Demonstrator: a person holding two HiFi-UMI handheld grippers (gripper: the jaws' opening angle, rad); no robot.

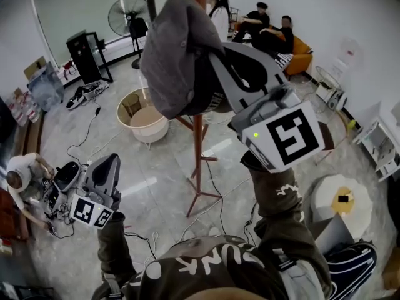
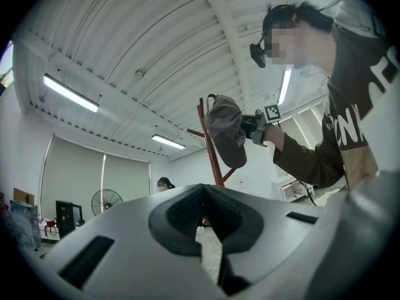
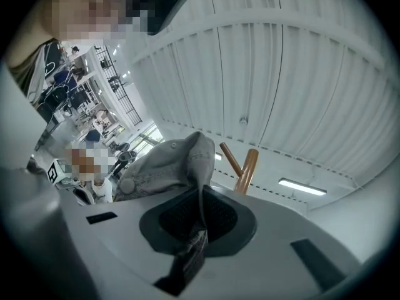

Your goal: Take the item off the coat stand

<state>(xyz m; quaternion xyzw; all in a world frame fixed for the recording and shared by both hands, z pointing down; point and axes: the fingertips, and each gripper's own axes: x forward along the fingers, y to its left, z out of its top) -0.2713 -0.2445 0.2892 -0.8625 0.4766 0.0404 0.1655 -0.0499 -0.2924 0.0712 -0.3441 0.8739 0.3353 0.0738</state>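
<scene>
A grey cap point(image 1: 178, 55) hangs in the air by the top of the reddish-brown coat stand point(image 1: 199, 136). My right gripper point(image 1: 215, 64) is shut on the cap's edge, and the fabric and a strap run down between its pads point(image 3: 201, 211). In the right gripper view the cap point(image 3: 165, 167) sits left of the stand's pegs point(image 3: 247, 167) and apart from them. The left gripper view shows the cap point(image 2: 226, 130) just right of the pole point(image 2: 212, 155). My left gripper point(image 1: 109, 161) is held low at the left, away from the stand. Its jaws are shut with nothing between them point(image 2: 203, 211).
The stand's splayed feet point(image 1: 203, 199) rest on a tiled floor crossed by cables point(image 1: 87, 136). A round white tub point(image 1: 147, 120) and a standing fan point(image 1: 128, 14) are behind it. People sit on an orange sofa point(image 1: 300, 52), and a person crouches at the left point(image 1: 22, 174). A round white stool point(image 1: 340, 205) is on the right.
</scene>
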